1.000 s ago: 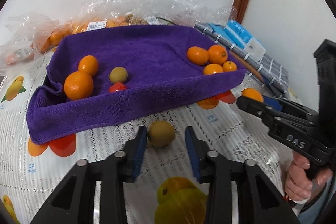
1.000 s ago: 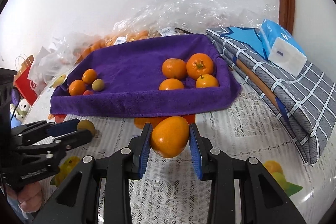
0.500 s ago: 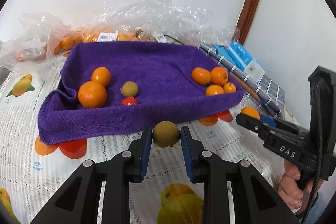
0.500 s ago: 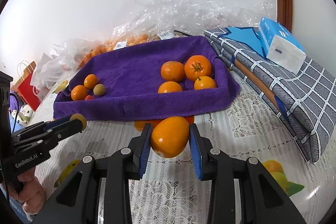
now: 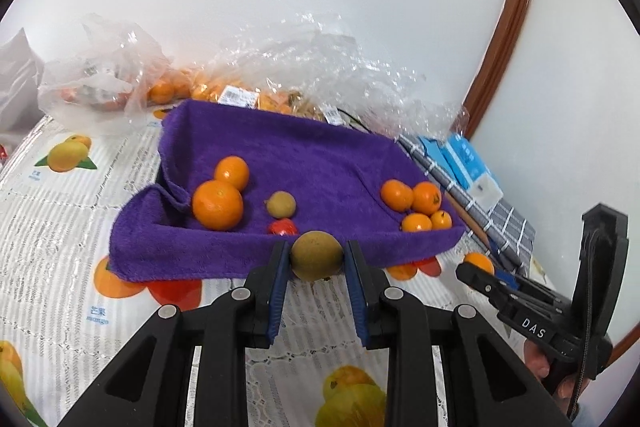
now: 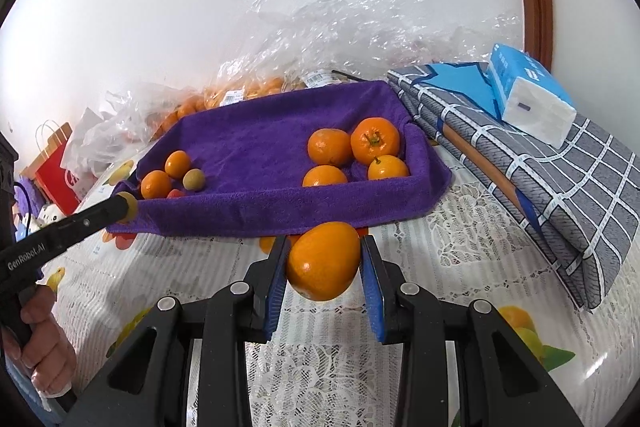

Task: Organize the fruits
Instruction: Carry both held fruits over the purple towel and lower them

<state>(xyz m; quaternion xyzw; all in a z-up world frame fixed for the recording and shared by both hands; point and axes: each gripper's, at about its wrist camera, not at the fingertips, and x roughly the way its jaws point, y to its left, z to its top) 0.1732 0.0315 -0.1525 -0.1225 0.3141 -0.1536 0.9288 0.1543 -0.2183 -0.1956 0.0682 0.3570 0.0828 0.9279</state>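
My left gripper (image 5: 316, 259) is shut on a brown-green round fruit (image 5: 316, 254), held above the table just before the purple towel tray (image 5: 320, 155). My right gripper (image 6: 323, 263) is shut on a large orange (image 6: 323, 261), also lifted in front of the tray (image 6: 256, 143). On the tray's left lie two oranges (image 5: 218, 205), a small brown-green fruit (image 5: 281, 204) and a red fruit (image 5: 282, 227). On its right lie several oranges (image 5: 418, 199), also seen in the right wrist view (image 6: 352, 147). Each gripper shows in the other's view, the right (image 5: 480, 273) and the left (image 6: 120, 207).
Clear plastic bags of oranges (image 5: 248, 91) lie behind the tray against the wall. A folded grey checked cloth (image 6: 540, 155) with a blue tissue pack (image 6: 528, 91) lies to the right. A red paper bag (image 6: 56, 175) stands far left. The table has a fruit-print lace cover (image 5: 60, 211).
My left gripper closed on the brown-green fruit and lifted it off the table toward the tray. My right gripper kept its orange and rose slightly.
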